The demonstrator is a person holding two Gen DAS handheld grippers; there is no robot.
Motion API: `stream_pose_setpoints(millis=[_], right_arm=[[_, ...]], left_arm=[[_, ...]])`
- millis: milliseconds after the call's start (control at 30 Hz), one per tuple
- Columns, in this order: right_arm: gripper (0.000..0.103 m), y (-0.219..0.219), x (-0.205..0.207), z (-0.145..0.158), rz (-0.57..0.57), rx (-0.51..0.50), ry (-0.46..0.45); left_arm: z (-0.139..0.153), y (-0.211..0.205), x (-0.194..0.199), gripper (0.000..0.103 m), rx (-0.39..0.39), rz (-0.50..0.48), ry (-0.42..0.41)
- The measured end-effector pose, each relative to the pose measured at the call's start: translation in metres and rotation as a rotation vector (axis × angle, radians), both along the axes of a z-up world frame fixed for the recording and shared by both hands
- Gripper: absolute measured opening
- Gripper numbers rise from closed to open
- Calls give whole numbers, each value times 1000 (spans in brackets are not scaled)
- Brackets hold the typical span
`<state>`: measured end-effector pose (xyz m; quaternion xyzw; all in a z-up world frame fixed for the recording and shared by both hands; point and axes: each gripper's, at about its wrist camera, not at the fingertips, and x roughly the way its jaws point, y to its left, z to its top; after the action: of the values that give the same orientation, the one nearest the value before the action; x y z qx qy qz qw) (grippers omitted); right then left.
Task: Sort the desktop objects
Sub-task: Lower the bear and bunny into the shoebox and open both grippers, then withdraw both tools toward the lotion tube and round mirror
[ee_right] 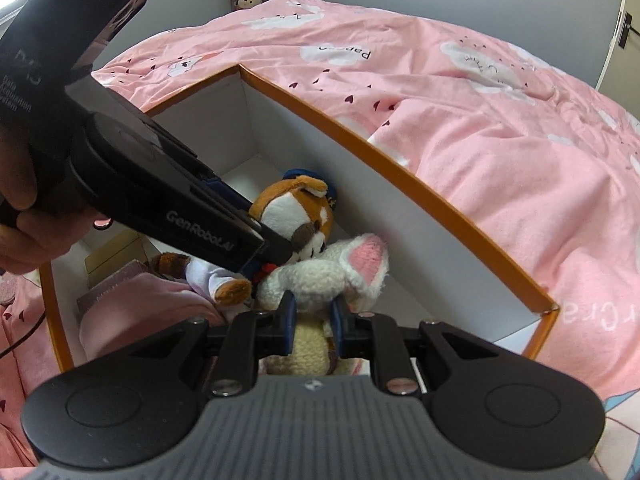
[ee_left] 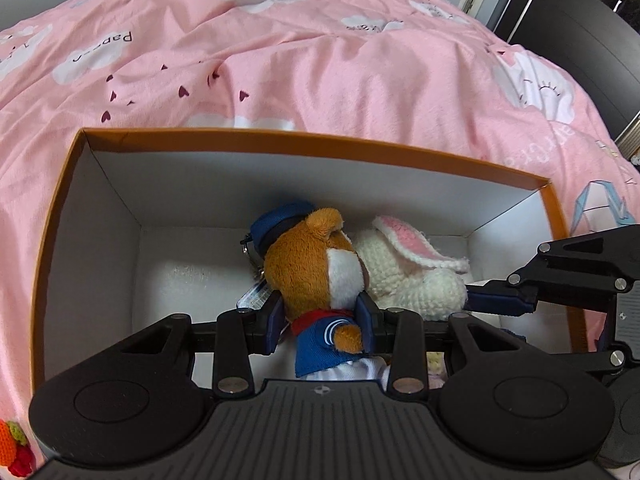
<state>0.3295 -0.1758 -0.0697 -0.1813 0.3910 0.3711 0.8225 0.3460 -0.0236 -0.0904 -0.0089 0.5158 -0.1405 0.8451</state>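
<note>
Black, my left gripper (ee_left: 322,316) angles down into the orange-rimmed box (ee_left: 280,142), clamping the sailor fox (ee_left: 316,268); my right gripper (ee_right: 313,316) pinches the white bunny (ee_right: 320,276) on pink bedding (ee_left: 280,60).

A bed (ee_left: 320,64) spread with a rumpled pink cover printed with white clouds and dark hearts carries everything. An open orange-rimmed box (ee_left: 280,142) with white inner walls sits directly on it, near the camera. A small orange-and-red crocheted toy (ee_left: 14,446) lies at the near left.
</note>
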Motion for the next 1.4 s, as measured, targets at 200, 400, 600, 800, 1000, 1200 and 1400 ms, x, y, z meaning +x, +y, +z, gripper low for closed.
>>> stream_pose_setpoints(millis=[200, 400, 600, 800, 1000, 1200, 1400], right_arm=[[24, 1, 3, -2, -7, 1, 6], [34, 1, 3, 2, -24, 4, -2], [45, -1, -3, 13, -52, 1, -39], [52, -3, -20, 39, -59, 49, -111], [58, 12, -52, 71, 15, 206, -150], [58, 47, -86, 87, 126, 340, -127], [47, 93, -124, 80, 234, 373, -61]], left_arm=[[-3, 1, 0, 49, 3, 24, 2], [5, 1, -3, 62, 17, 46, -8], [23, 3, -14, 64, 35, 58, -46], [66, 22, -46, 64, 70, 113, -148], [116, 66, -101, 65, 108, 225, -229], [141, 126, -156, 65, 177, 393, -210], [121, 173, -204, 64, 184, 527, -115]])
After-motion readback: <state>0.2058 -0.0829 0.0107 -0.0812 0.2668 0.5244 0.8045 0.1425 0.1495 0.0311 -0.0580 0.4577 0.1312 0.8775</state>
